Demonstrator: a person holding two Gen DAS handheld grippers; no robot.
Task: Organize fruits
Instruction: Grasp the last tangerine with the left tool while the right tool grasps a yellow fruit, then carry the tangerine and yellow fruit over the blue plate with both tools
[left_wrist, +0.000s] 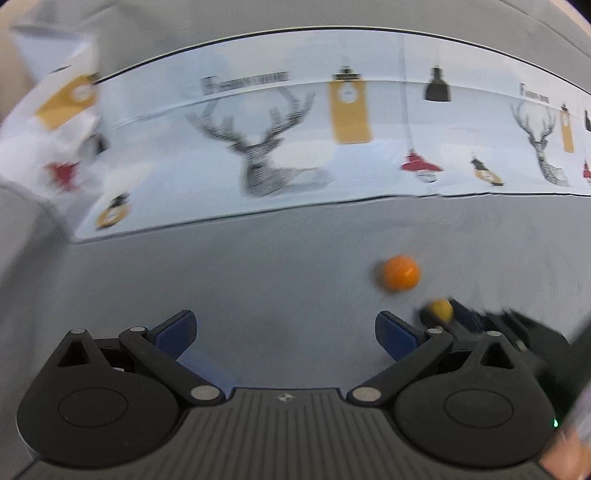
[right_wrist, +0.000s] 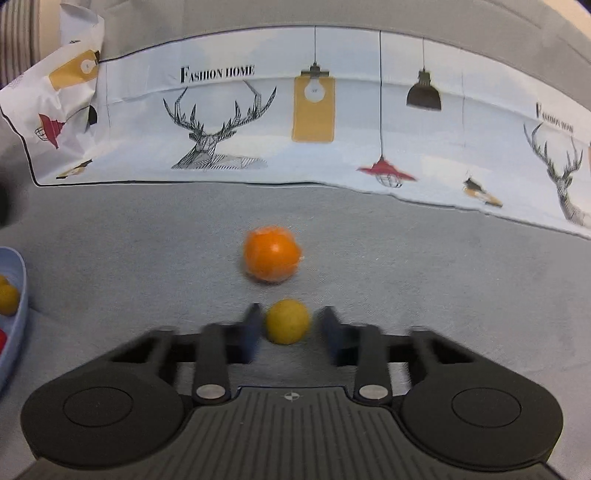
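Observation:
A small yellow fruit (right_wrist: 287, 321) lies on the grey cloth between the fingers of my right gripper (right_wrist: 290, 326). The left finger is at its side and the right finger stands a little apart, so the jaws are open around it. An orange (right_wrist: 272, 254) lies just beyond it. In the left wrist view my left gripper (left_wrist: 286, 334) is open wide and empty over bare grey cloth. The orange (left_wrist: 400, 272) and the yellow fruit (left_wrist: 441, 309) lie to its right, with the right gripper's dark fingers around the yellow fruit.
A light blue bowl (right_wrist: 17, 325) at the far left edge holds small yellow fruits (right_wrist: 7, 298) and something red. A white printed cloth (right_wrist: 295, 122) with deer and lamps lies across the back. Its left end is crumpled upward (right_wrist: 62, 92).

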